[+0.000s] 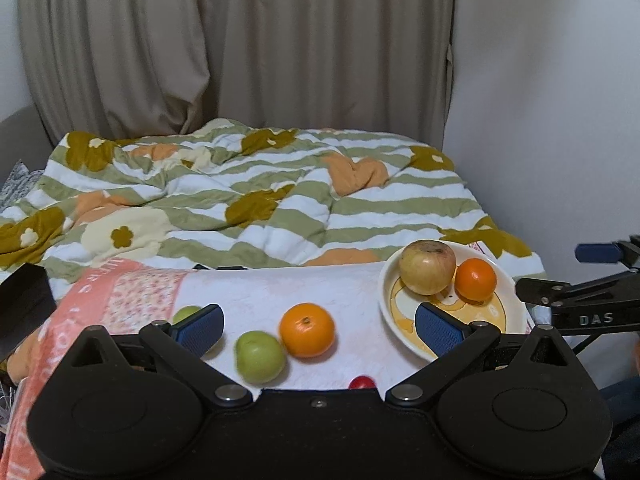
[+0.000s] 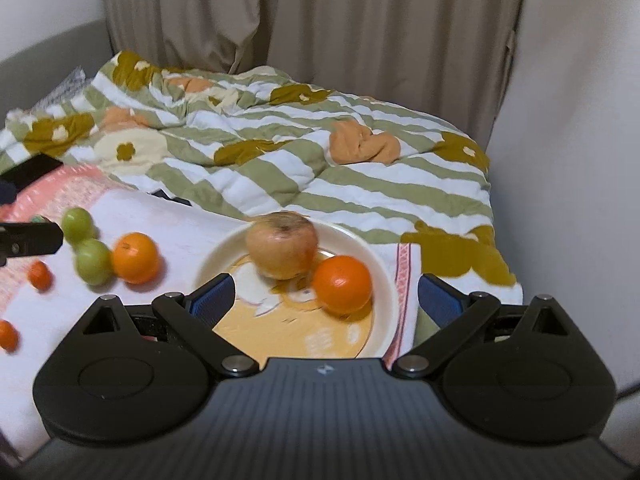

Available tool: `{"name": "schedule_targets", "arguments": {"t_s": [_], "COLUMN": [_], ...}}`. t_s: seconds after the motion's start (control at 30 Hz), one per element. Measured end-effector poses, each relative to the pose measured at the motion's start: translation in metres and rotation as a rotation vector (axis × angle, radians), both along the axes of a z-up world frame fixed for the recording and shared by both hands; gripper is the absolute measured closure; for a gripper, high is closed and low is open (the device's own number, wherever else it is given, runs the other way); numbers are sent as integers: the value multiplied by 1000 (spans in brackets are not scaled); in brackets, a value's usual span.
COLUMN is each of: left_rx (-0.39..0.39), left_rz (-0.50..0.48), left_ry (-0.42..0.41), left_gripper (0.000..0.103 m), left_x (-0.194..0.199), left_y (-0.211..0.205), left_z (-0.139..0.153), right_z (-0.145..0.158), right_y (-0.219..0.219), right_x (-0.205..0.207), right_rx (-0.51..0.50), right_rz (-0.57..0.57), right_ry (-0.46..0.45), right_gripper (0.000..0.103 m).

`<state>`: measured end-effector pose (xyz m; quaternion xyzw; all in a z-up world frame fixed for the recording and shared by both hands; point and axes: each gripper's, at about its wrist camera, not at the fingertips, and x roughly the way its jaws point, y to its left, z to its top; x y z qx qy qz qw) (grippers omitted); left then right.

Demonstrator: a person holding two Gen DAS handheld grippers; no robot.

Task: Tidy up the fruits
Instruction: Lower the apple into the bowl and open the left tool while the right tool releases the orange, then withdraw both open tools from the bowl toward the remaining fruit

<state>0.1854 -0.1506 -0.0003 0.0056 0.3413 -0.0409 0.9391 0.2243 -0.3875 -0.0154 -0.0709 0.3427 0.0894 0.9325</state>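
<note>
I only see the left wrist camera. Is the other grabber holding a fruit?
Observer: No. The right wrist view shows the right gripper with its fingers wide apart, gripping nothing.
Operator: Is something green hiding behind my finger?
Observer: Yes, a whole green fruit, right by the other green fruit.
Operator: Any little fruits I can't see?
Observer: A small orange fruit lies on the cloth, with another small one nearer the camera.

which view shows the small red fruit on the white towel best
Neither is ideal. The right wrist view shows a small reddish-orange fruit whole, though blurred, on the white towel. In the left wrist view the small red fruit is half hidden behind the gripper body; whether they match is unclear.
</note>
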Motion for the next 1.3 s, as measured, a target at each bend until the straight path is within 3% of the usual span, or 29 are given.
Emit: {"name": "schedule_targets", "arguments": {"t_s": [0.27,0.47,0.77,1.07,1.17,1.3], "left_rx": [-8,-7,39,59,53,38], "left_rz": [-17,-32,-14,-10,-2,-2], "left_ry": [-46,-47,19,61,81,109], "left_gripper": [0,0,0,1,3,14], "left_x": [-51,-88,-115,-112,-108,-101], "left_y": [41,78,123,131,130,125], "left_z": [17,14,-25,-82,-98,-117], "right_z": [30,35,0,-56,-75,-94], "right_y": [39,77,127,148,156,164], "right_x": [-70,-114,-152,-145,-138,-130], "right_rx": [34,50,63,82,69,61], "right_rz": [-76,-100,-100,-64,-40,-11], "right_ry": [-8,-10,36,74,84,94], "right_gripper": [0,0,0,0,0,0]}}
